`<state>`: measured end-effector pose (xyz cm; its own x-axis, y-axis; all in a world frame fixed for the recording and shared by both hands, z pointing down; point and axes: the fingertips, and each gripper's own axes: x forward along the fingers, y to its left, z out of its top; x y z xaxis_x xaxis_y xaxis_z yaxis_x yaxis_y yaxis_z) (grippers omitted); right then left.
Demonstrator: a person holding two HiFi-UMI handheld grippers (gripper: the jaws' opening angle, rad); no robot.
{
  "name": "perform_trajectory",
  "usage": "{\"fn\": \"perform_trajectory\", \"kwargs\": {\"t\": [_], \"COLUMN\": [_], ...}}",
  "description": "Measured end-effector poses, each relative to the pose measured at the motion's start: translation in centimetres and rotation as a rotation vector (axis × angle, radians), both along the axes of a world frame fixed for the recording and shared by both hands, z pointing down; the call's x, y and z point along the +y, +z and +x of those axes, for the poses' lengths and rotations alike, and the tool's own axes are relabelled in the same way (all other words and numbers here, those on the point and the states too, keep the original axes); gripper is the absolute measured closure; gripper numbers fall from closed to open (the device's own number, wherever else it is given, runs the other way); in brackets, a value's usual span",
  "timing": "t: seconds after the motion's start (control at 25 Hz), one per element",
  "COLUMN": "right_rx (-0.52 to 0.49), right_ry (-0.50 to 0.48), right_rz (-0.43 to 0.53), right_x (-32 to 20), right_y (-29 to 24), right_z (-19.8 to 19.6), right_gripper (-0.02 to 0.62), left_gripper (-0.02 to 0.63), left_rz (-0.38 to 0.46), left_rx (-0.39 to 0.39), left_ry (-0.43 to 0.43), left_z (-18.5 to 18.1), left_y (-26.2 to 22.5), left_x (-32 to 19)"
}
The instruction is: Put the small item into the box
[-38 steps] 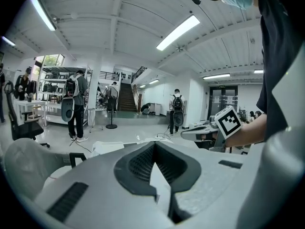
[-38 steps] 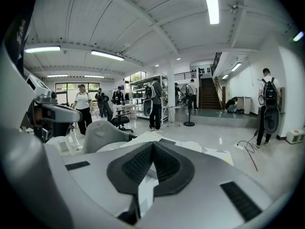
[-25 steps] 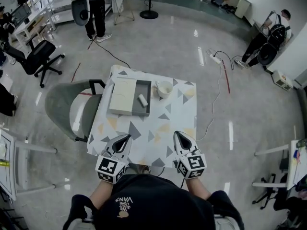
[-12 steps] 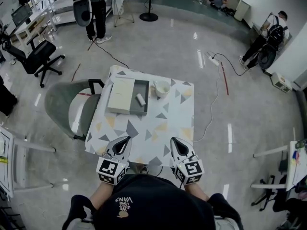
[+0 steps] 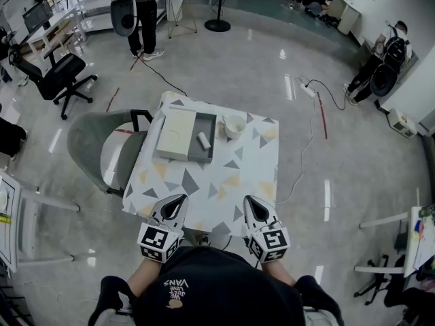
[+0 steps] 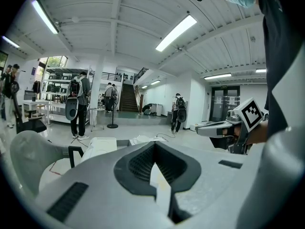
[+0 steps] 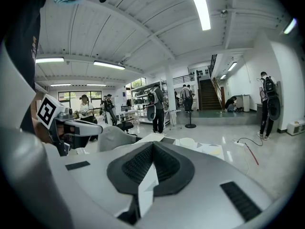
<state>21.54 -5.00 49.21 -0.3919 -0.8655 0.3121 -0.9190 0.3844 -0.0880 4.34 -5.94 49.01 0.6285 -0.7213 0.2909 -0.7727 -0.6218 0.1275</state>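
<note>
The item (image 5: 203, 140), a small white cylinder, lies inside the box (image 5: 206, 155), on the bare gray floor of its right half. A cream slab (image 5: 177, 133) covers the box's left half. Just right of the box stands a white bowl (image 5: 234, 125). The box sits at the far left corner of the counter (image 5: 238, 175), which wears a cloth printed with triangles. Left of the box, off the counter, is a gray chair (image 5: 95, 148).

Both claws hover well apart from the box, on its near side at the counter's near edge, and touch nothing. The left claw (image 5: 181, 198) points toward the box, and its own view shows the jaws (image 6: 154, 149) closed together with nothing between them. The right claw (image 5: 249, 200) is to its right, its jaws (image 7: 152, 149) likewise closed and empty. Beyond the box, people stand on the glossy floor (image 5: 224, 66).
</note>
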Motion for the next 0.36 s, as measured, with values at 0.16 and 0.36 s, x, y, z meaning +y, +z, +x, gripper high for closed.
{"fn": "perform_trajectory", "kwargs": {"t": [0.16,0.36], "right_rx": [0.01,0.018], "right_ry": [-0.004,-0.011], "right_rz": [0.003,0.008], "right_x": [-0.22,-0.78], "right_y": [0.09,0.12], "right_z": [-0.18,-0.62], "right_gripper": [0.595,0.595], "left_gripper": [0.601,0.601], "left_rz": [-0.001,-0.005], "left_rx": [0.001,0.001], "left_ry": [0.009,0.01], "left_z": [0.16,-0.01], "left_y": [0.06,0.18], "left_x": [0.04,-0.28]}}
